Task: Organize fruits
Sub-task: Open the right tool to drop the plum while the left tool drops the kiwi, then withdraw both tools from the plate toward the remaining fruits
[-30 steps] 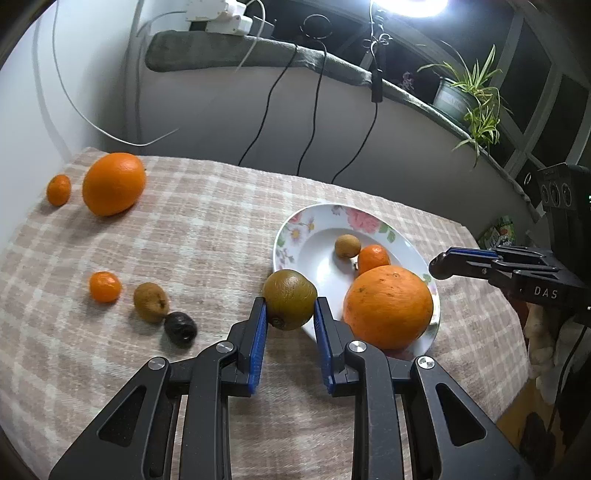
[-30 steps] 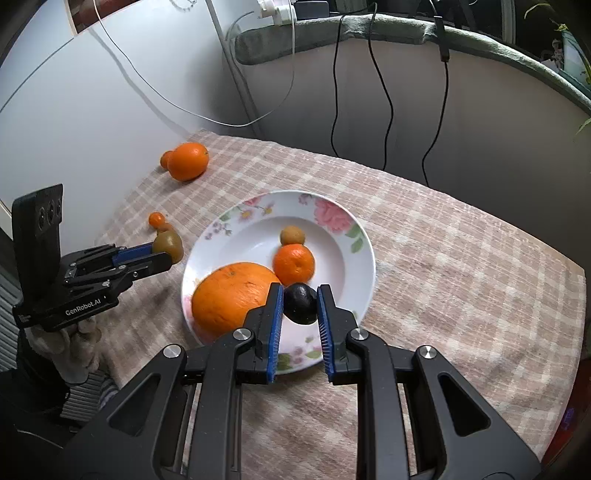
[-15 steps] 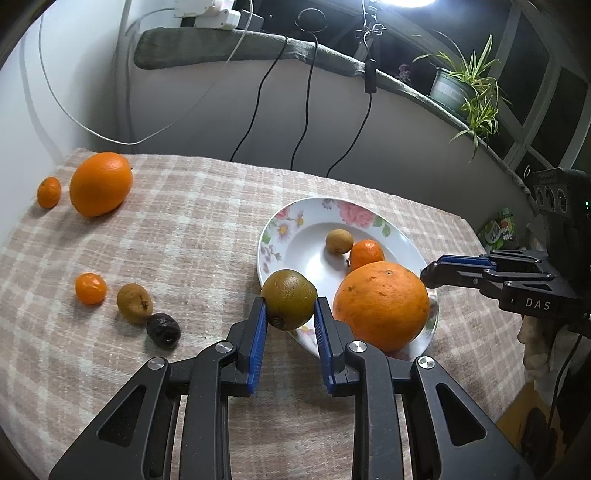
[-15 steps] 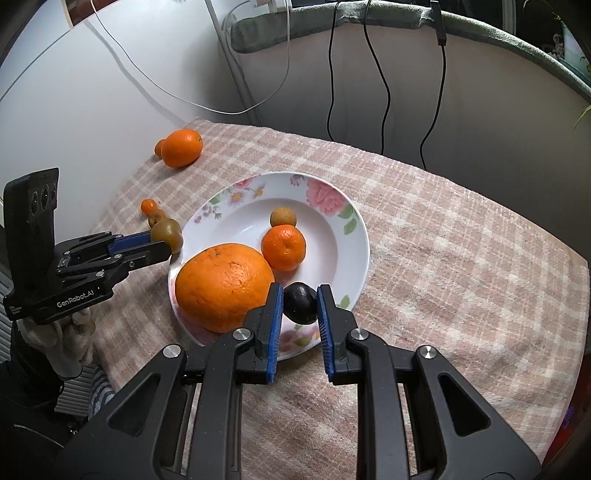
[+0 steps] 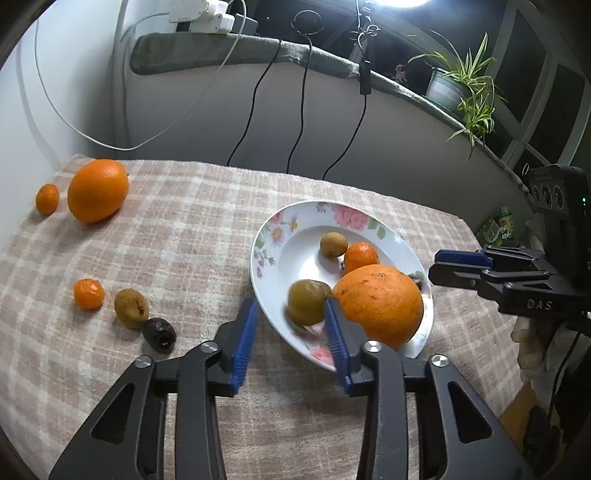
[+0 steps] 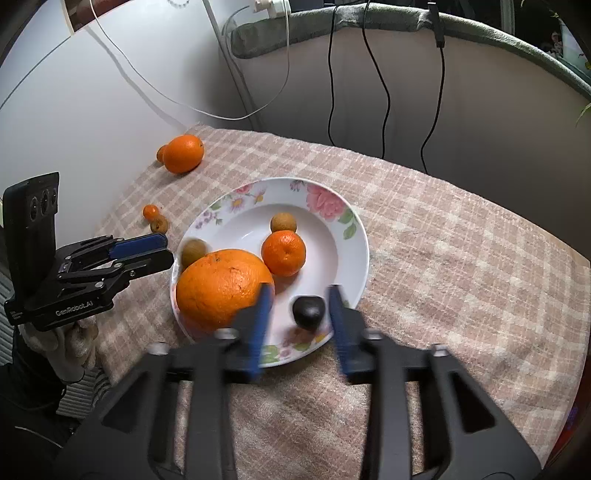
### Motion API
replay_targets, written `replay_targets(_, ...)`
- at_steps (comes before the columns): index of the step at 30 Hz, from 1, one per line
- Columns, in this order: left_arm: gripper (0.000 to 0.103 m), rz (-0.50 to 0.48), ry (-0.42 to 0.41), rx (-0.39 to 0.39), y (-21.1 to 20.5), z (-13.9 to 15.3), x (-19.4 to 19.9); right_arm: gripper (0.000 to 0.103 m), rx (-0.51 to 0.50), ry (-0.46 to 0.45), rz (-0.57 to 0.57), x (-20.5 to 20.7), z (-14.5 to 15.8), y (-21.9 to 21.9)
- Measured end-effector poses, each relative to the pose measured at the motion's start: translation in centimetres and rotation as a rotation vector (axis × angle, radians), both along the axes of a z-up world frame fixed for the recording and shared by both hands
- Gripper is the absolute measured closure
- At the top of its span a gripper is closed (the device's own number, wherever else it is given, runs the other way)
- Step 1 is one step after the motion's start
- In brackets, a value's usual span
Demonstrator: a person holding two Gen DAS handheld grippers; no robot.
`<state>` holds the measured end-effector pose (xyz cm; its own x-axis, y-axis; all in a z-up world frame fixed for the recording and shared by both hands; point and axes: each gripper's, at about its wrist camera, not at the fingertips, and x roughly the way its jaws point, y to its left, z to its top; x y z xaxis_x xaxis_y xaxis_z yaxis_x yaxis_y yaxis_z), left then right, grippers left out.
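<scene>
checked beige cloth (image 5: 192, 236) covering the counter. white power strip (image 5: 201, 14) on a grey padded ledge (image 5: 229, 51), white cable (image 5: 85, 133) looping down the wall. three black cables (image 5: 303, 107) hanging over the ledge. potted spider plant (image 5: 461, 88) on the sill, by dark window panes (image 5: 532, 74). bright lamp (image 5: 402, 3) at the top edge.

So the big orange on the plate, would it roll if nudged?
Probably: the big orange is round and sits on the sloping inner wall of the plate. It looks heavy for its size, so it might bump the small mandarin beside it.
</scene>
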<state>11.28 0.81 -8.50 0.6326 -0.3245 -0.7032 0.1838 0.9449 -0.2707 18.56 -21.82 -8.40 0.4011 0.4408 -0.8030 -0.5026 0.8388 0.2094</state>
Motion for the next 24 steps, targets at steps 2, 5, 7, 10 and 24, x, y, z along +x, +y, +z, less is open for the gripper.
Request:
replay_targets(2,0.048,0.004,-0.004,0.000,0.1,0.1,-0.1,0.045,0.007,-0.018,-0.003,-0.1,0.3,-0.1)
replay_targets(5,0.039,-0.003,-0.010,-0.002,0.0,0.2,-0.2,0.032,0.011,-0.035,-0.006,-0.3,0.7,-0.1)
replay_targets(7,0.034,-0.011,-0.022,0.001,-0.2,0.4,-0.4,0.027,0.011,-0.054,-0.008,-0.5,1.0,-0.1)
replay_targets(10,0.027,-0.022,-0.031,0.027,-0.8,0.6,-0.7,0.020,0.008,-0.072,-0.018,-0.6,1.3,0.0)
replay_targets(24,0.026,0.010,-0.050,0.065,-0.2,1.3,-1.3,0.018,0.001,-0.116,-0.028,-0.7,2.1,0.6)
